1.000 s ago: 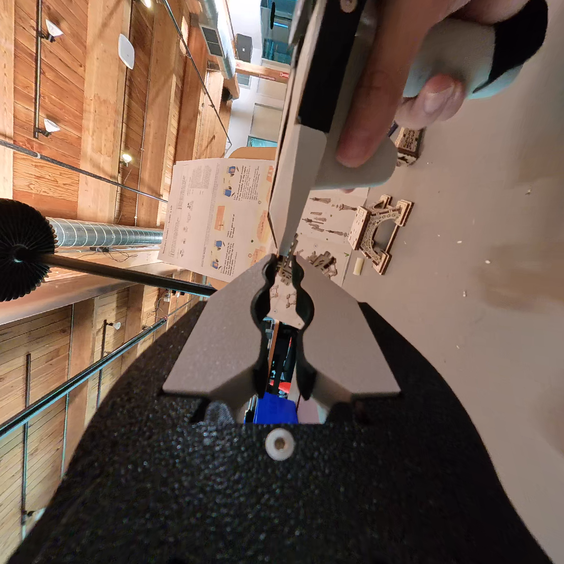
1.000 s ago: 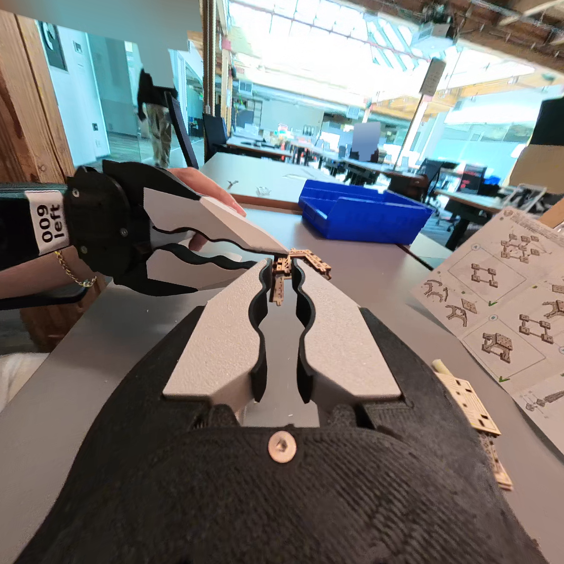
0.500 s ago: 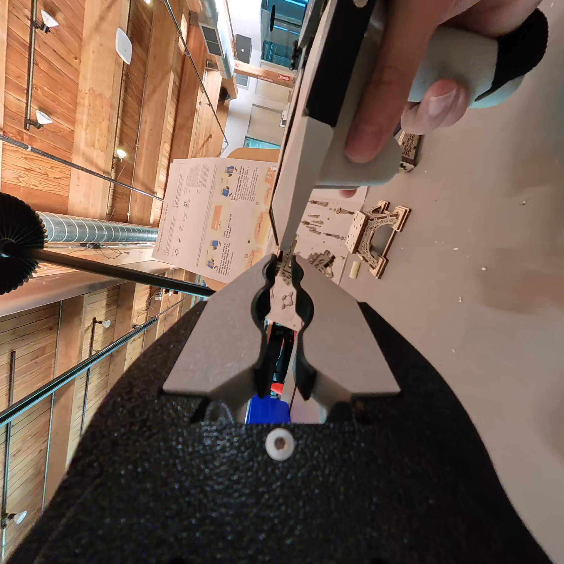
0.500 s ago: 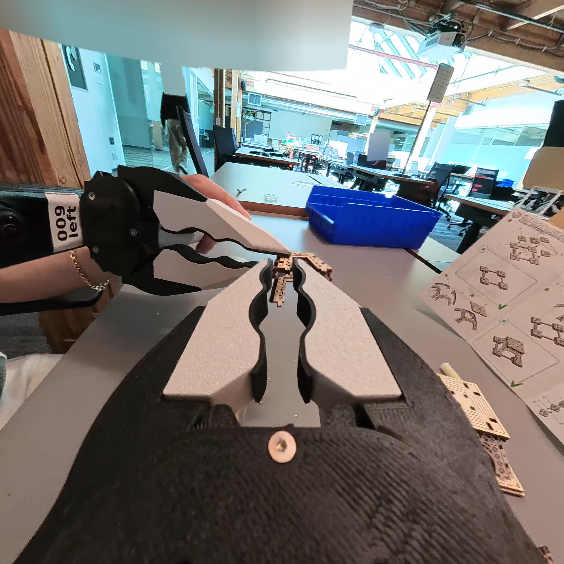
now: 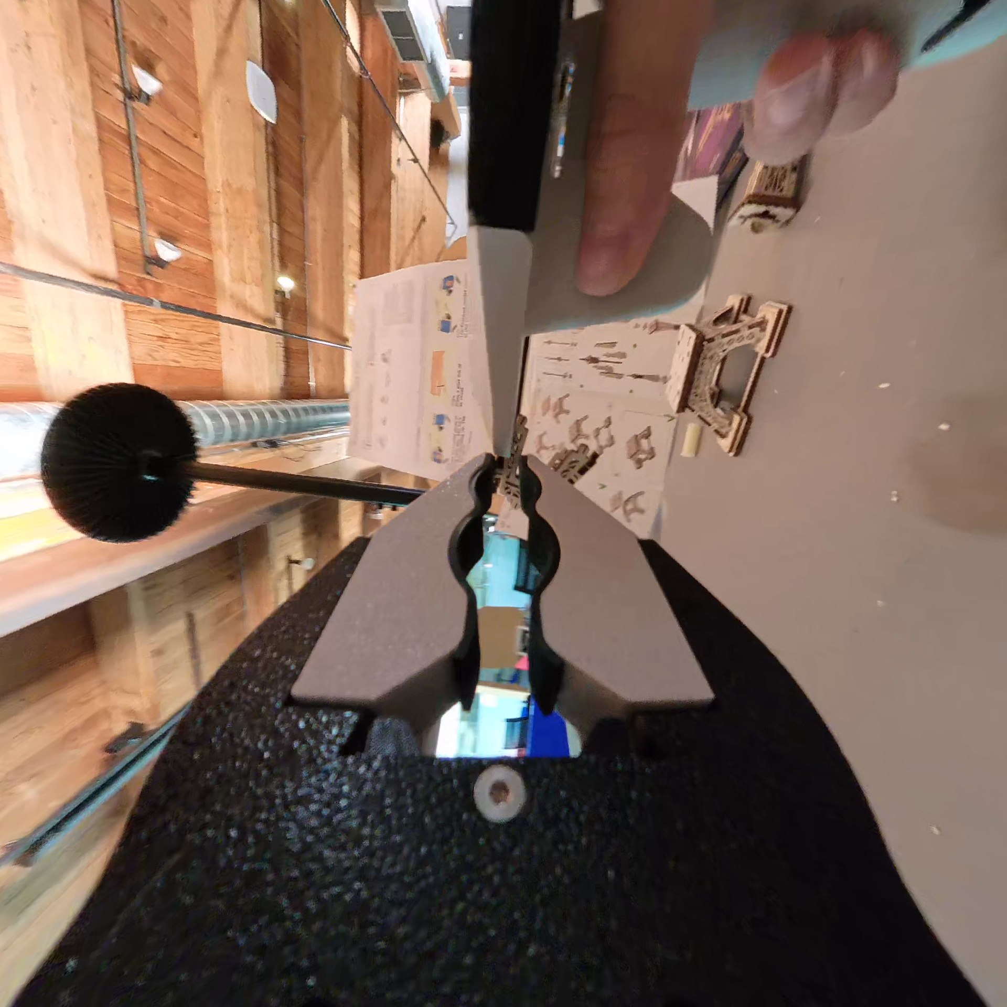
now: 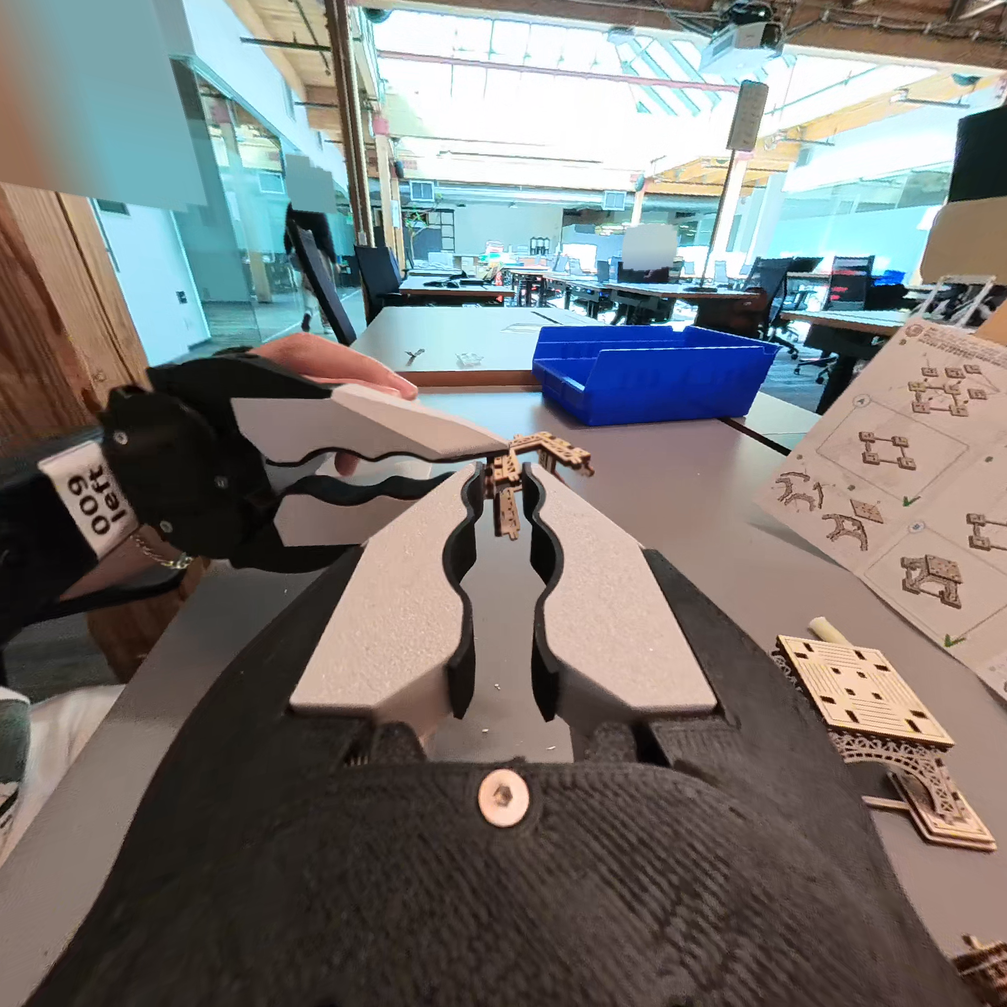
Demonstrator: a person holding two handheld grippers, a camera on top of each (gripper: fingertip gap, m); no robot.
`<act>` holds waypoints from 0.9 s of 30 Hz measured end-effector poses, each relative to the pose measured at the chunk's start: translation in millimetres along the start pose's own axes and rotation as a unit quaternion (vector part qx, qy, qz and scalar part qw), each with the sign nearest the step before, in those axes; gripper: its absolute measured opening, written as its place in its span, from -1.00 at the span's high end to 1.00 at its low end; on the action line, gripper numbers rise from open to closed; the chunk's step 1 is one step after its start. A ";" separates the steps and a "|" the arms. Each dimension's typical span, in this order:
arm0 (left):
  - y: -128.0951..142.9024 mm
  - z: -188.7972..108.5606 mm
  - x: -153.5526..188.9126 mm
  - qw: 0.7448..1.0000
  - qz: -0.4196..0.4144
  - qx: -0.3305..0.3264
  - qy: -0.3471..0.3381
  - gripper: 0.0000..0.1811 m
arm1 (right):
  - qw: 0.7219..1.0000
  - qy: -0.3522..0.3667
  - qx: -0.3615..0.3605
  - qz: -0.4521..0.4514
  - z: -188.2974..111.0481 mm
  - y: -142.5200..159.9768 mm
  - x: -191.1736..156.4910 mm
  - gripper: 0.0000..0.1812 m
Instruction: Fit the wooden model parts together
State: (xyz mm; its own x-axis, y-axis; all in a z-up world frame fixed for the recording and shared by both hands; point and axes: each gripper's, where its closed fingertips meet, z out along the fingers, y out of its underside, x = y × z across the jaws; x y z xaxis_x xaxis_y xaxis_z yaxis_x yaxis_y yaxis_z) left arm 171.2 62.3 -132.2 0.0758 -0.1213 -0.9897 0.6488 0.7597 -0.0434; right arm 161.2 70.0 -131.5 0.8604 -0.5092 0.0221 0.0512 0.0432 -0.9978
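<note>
In the right wrist view my right gripper [image 6: 504,469] is shut on a thin wooden strip [image 6: 507,515] that stands upright between its tips. My left gripper [image 6: 498,451] comes in from the left, shut on a small angled wooden frame part [image 6: 556,448]. The two parts touch at the tips, above the grey table [image 6: 681,490]. In the left wrist view my left gripper [image 5: 507,466] pinches the wooden parts [image 5: 513,475], and my right gripper [image 5: 504,441] reaches down from above to the same spot. How the parts interlock is hidden by the fingertips.
A built wooden tower base [image 6: 866,703] lies at the right, also in the left wrist view [image 5: 714,370]. An instruction sheet [image 6: 899,490] leans behind it. A blue bin [image 6: 648,376] stands at the table's far edge. A small pale stick [image 6: 828,632] lies by the tower base. Only a small space, under 4 cm, lies between the two pairs of fingers.
Both grippers stay shut with the parts touching at the tips. The right gripper has moved closer and higher in the left wrist view. The right wrist view now shows more of the tower base.
</note>
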 end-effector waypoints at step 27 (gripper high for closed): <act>-8.7 -5.4 13.7 0.985 0.160 0.055 -0.019 0.92 | 0.983 -0.026 -0.148 -0.105 -9.3 21.2 -4.3 0.89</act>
State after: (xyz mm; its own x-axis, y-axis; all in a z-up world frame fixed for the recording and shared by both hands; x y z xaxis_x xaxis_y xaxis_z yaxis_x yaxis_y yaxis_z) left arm 162.5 57.5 -146.1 0.3167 0.0888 -0.9444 0.6656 0.6885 0.2879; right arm 153.9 65.2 -153.3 0.8719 -0.4345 0.2260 0.0883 -0.3143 -0.9452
